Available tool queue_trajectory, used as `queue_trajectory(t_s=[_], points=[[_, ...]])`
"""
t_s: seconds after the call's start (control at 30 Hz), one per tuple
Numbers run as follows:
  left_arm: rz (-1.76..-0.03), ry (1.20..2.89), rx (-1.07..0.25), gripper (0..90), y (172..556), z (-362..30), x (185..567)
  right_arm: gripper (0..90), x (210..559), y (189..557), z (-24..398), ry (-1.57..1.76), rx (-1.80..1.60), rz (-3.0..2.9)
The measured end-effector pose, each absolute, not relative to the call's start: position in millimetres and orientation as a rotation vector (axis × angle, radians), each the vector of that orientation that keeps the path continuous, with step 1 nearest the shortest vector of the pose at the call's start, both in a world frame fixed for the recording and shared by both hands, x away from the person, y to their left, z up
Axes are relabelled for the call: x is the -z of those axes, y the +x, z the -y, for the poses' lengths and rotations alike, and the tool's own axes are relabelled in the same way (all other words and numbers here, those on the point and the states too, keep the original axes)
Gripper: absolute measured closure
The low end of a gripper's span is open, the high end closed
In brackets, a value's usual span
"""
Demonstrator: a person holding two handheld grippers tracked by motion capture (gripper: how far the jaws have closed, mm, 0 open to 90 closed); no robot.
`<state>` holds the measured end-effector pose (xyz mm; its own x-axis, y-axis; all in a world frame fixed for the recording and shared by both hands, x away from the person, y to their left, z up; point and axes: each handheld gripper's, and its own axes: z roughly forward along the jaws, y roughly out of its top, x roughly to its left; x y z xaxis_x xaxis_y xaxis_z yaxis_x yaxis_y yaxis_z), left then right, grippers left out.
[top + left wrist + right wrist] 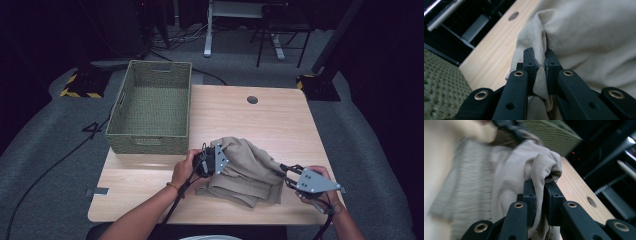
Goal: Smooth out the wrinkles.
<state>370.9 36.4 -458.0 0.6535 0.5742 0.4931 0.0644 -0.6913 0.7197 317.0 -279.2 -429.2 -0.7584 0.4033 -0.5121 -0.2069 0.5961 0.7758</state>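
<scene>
2 grippers clamped on beige cloth (247, 167), long axis left-right across table (280, 120).

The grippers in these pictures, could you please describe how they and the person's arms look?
Both the left gripper and the right gripper have black jaws with brass-coloured rivets, a grey three-cornered plate and a trailing black cable. The forearms are bare; a thin band circles the left wrist.

Your left forearm enters from the bottom left, hand wrapped around the left gripper (223, 159), which points right with its jaws pinched tight. Your right hand (320, 187) holds the right gripper (283, 170) low at the right, pointing left, jaws likewise clamped together.
</scene>
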Motion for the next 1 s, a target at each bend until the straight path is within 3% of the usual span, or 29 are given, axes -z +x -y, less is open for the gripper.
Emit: queue_trajectory(t_s=[0.1,0.13,0.27,0.33,0.5,0.63,0.7,0.77,0.8,0.9,0.93,1.0], points=[[-0.492,2.189,-0.915,80.9,371,-43,465,80.9,445,302,257,-0.005,-1.044,-2.24],[-0.492,2.199,-0.861,76.3,372,-47,466,81.1,453,298,251,-0.049,-1.02,-2.287],[-0.496,2.151,-0.661,36.8,372,-64,460,81.4,476,290,235,-0.143,-0.94,-2.39],[-0.464,2.121,-0.595,24.9,368,-72,452,81.5,476,290,233,-0.153,-0.914,-2.384],[-0.315,2.096,-0.45,21.6,356,-65,424,81.7,483,288,230,-0.177,-0.885,-2.385],[-0.357,2.204,-0.449,21.8,368,-35,426,81.7,483,287,227,-0.191,-0.857,-2.378],[-0.367,2.28,-0.398,24.2,376,-25,434,81.5,483,285,226,-0.188,-0.85,-2.372],[-0.333,2.379,-0.405,52.5,379,-19,445,81.3,483,285,228,-0.176,-0.857,-2.368],[-0.323,2.423,-0.364,56.0,380,-19,451,81.0,484,285,228,-0.172,-0.865,-2.37],[-0.288,2.456,-0.37,85.4,378,-25,459,78.9,484,287,232,-0.116,-0.904,-2.379],[-0.292,2.458,-0.4,89.8,375,-27,460,78.7,483,288,234,-0.085,-0.919,-2.387],[-0.251,2.462,-0.399,90.0,367,-36,460,79.0,484,289,235,-0.06,-0.91,-2.386]])
